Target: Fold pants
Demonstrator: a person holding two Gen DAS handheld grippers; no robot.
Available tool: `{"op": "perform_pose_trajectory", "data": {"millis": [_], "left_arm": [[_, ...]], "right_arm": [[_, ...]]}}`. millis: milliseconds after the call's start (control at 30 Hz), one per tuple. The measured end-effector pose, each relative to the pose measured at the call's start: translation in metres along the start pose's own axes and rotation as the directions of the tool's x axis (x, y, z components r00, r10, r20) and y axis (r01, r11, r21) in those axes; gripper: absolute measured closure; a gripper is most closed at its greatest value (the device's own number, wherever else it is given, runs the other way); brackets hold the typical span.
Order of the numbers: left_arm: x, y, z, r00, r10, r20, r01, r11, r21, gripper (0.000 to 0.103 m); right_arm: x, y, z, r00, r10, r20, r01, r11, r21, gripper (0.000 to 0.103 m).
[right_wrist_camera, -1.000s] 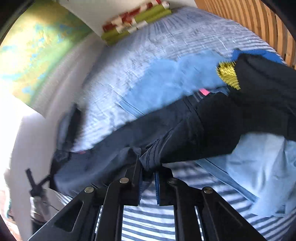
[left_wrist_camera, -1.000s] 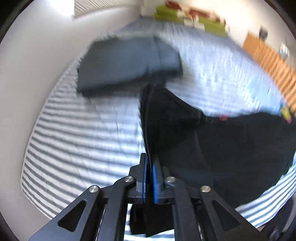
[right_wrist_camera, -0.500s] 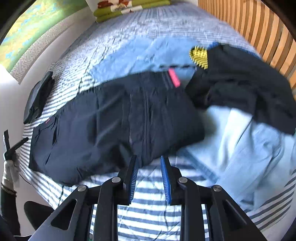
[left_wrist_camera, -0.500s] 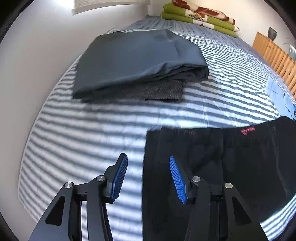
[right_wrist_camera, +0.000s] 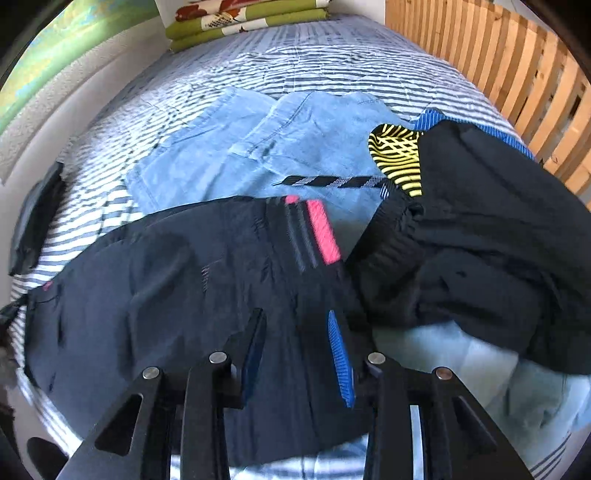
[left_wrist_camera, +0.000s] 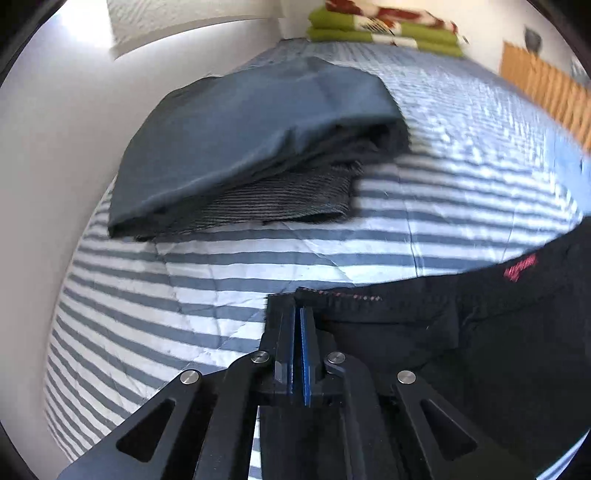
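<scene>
The black pants [right_wrist_camera: 166,288] lie spread flat across the striped bedcover [right_wrist_camera: 332,59], with a pink label [right_wrist_camera: 325,232] near their upper edge. In the left wrist view the pants [left_wrist_camera: 461,332] fill the lower right, a red logo [left_wrist_camera: 521,267] showing. My left gripper [left_wrist_camera: 297,314] is shut on the near corner of the pants, right at the stitched edge. My right gripper [right_wrist_camera: 295,332] is open, hovering low over the other end of the pants, with cloth beneath both fingers and nothing pinched.
A folded pile of dark grey-blue garments [left_wrist_camera: 251,140] sits by the wall. Light blue jeans [right_wrist_camera: 258,147] and a black garment with yellow lining [right_wrist_camera: 480,229] lie beside the pants. A wooden slatted board [right_wrist_camera: 498,66] edges the bed; green folded blankets [right_wrist_camera: 240,18] lie at its head.
The pants were laid flat and released. My left gripper then closed on their corner. My right gripper opened wider and moved lower over the cloth.
</scene>
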State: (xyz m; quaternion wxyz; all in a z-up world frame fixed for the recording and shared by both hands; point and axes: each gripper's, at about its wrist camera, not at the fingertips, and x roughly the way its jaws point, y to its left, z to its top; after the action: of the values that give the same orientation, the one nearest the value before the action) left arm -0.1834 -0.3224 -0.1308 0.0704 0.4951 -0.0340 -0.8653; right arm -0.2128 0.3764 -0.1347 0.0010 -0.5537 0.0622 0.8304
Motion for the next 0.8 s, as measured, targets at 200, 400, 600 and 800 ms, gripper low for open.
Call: {"op": "perform_pose_trajectory", "data": {"millis": [200,400,600,800], "left_arm": [[-0.012,0.033,0.007,0.999,-0.004,0.032,0.006,0.998,-0.068,0.092],[-0.016,0.027,0.003,0.994,-0.104,0.016,0.103,0.995,0.008,0.087],[0.010,0.000,0.001,0.997,-0.071,-0.038,0.073,0.996,0.055,0.063],[0.007,-0.014,-0.001,1.000,-0.010,0.018,0.009,0.995,0.097,0.099]], "right_arm": [[0.003,-0.003,0.006,0.999,0.035,0.015,-0.035,0.999,0.008,0.068],[0.004,-0.004,0.007,0.999,0.040,0.012,-0.040,0.999,0.002,0.067],[0.004,-0.001,0.008,0.999,0.038,0.013,-0.038,0.999,-0.005,0.066],[0.004,-0.003,0.011,1.000,0.020,0.013,-0.020,1.000,-0.013,0.065]]}}
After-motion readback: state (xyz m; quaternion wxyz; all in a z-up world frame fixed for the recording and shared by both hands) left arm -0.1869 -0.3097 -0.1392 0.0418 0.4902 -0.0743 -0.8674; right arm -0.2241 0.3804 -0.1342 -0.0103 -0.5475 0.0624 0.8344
